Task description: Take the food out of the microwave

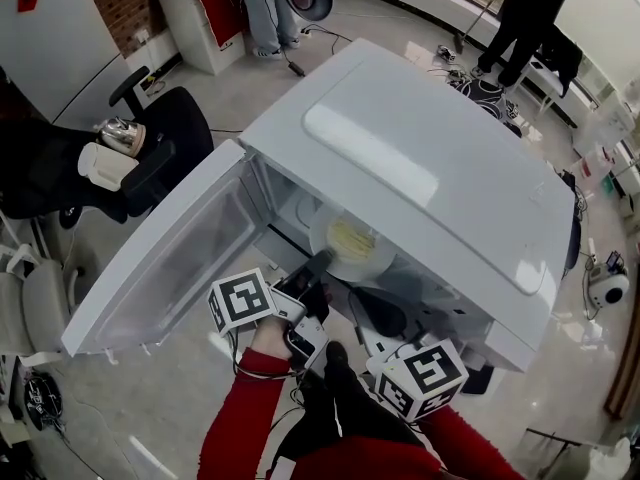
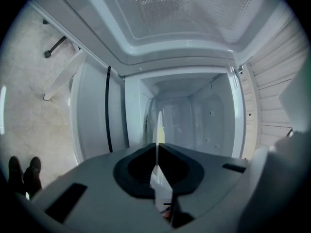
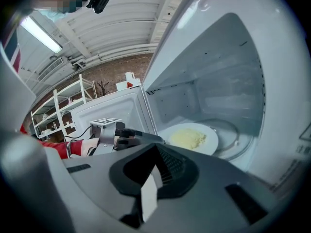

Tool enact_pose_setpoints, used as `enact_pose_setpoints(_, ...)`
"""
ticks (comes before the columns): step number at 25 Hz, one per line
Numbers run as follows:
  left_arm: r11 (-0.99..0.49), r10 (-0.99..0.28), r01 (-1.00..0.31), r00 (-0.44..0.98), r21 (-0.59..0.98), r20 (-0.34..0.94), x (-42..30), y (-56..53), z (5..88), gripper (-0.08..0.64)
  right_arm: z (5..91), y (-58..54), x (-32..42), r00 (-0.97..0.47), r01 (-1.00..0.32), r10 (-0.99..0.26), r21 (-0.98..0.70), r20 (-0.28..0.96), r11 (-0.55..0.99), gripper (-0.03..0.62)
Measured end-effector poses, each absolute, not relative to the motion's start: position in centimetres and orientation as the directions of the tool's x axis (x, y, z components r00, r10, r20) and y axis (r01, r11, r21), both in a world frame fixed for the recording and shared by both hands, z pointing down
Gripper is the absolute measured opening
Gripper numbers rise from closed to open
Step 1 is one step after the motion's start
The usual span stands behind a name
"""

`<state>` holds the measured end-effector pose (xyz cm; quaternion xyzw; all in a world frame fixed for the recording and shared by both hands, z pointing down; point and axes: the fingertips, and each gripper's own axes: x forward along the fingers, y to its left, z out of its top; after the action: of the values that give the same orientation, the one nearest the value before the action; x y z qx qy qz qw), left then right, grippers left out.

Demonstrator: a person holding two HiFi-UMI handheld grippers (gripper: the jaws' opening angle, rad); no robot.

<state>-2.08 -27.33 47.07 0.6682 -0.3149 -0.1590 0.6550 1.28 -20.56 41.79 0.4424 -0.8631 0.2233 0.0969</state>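
Closest to me, the left gripper (image 1: 322,261) has its jaws closed on the near rim of the plate (image 1: 378,260), with the door (image 1: 170,258) swung wide at its left. I think the rim grip keeps the pads off the yellow food (image 1: 352,238). The plate sits at the front edge of the microwave (image 1: 420,158), so the way outward looks free. The right gripper (image 1: 385,318) waits just beside it, jaws together and empty.

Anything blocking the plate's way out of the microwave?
Nothing visible. The door is swung wide open to the left, and the left gripper is clamped on the plate's near rim. The right gripper sits shut just outside the opening, right of the plate, beside its way out, not across it.
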Motion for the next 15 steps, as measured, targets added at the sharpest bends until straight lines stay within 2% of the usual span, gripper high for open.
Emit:
enact_pose_setpoints(8,0.054,-0.676,-0.197,0.714,0.979,0.181,-4.0,-26.3,46.4,0.021,41.4,-20.0,1.4,-0.594,-0.804,-0.721,-0.300,0.356,0.513,0.011)
enact_pose_setpoints(15,0.024,-0.752,-0.111,0.652,0.994,0.091,-6.2,-24.7,44.5,0.021,40.5,-20.0,1.1,-0.624,-0.781,-0.705,-0.285,0.338,0.555,0.011)
